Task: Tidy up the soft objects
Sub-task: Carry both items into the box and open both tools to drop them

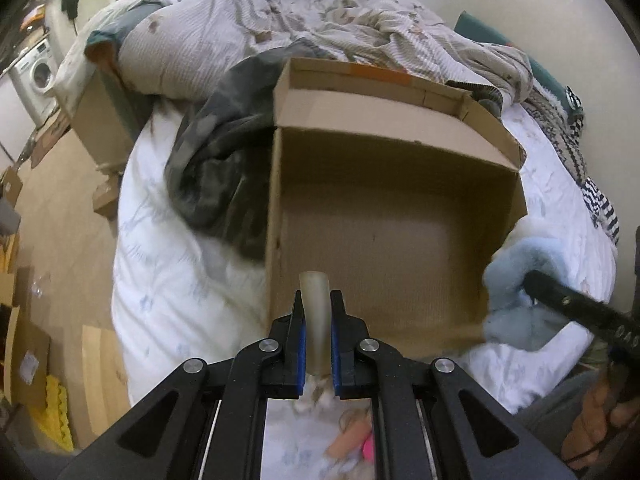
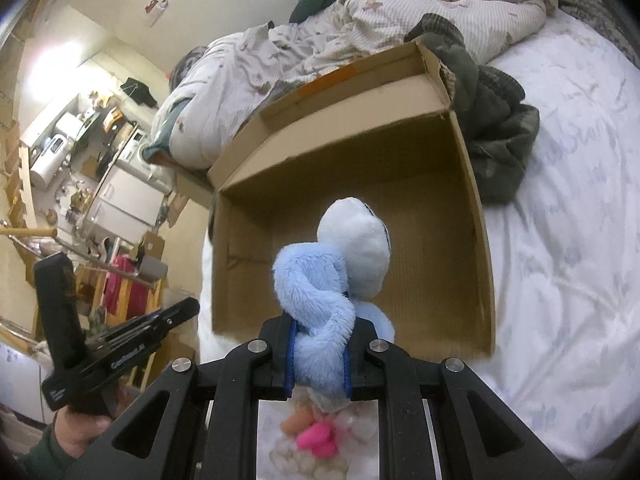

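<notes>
Right gripper [image 2: 318, 354], clamped on the blue plush toy [image 2: 336, 276], hangs at the near rim of the open cardboard box [image 2: 476, 216] on the bed [image 2: 560, 240]; left gripper [image 1: 316, 344] pinches a beige strip [image 1: 316, 312].

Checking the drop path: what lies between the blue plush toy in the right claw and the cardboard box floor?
Nothing: in the right wrist view the blue plush toy hangs over the cardboard box's bare floor.
</notes>
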The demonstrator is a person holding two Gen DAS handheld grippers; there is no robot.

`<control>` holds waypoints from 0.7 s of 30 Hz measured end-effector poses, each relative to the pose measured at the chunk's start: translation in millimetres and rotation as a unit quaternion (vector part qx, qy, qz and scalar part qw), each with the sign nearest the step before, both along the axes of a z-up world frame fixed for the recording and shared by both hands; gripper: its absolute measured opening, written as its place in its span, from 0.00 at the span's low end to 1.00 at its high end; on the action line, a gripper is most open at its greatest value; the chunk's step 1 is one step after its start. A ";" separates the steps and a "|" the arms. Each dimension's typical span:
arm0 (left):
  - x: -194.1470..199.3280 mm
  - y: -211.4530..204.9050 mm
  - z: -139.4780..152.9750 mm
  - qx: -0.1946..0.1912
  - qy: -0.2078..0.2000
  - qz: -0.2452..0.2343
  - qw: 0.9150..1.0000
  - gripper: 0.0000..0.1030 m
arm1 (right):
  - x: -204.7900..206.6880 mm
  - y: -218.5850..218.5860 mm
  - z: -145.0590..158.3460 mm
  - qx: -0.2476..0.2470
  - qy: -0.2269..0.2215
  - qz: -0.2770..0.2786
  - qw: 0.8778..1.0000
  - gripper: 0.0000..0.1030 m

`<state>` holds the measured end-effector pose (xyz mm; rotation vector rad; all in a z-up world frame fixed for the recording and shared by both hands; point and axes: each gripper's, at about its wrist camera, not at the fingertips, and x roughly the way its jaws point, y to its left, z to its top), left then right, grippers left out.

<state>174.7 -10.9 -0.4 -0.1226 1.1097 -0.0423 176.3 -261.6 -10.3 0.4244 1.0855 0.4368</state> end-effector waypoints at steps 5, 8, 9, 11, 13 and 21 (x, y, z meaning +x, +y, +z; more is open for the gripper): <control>13.3 -10.3 -16.4 0.009 -0.023 -0.019 1.000 0.09 | 3.2 5.6 -23.7 -0.027 0.016 -0.007 0.999 0.18; 16.5 -14.1 -28.5 0.030 -0.033 -0.027 0.999 0.09 | 5.5 13.1 -30.8 -0.048 0.021 0.003 0.999 0.18; 17.8 -14.4 -32.7 0.034 -0.032 -0.027 0.999 0.09 | 6.2 16.1 -32.2 -0.055 0.020 0.007 0.998 0.18; 20.2 -13.8 -40.3 0.027 -0.024 -0.024 0.999 0.09 | 6.6 19.2 -34.8 -0.065 0.020 0.012 0.998 0.18; 21.8 -12.6 -44.9 0.024 -0.020 -0.021 0.999 0.09 | 8.8 20.1 -37.7 -0.068 0.022 0.012 0.997 0.18; 21.9 -15.4 -50.3 0.021 -0.020 -0.029 0.999 0.09 | 13.9 25.8 -43.1 -0.080 0.025 0.014 0.996 0.18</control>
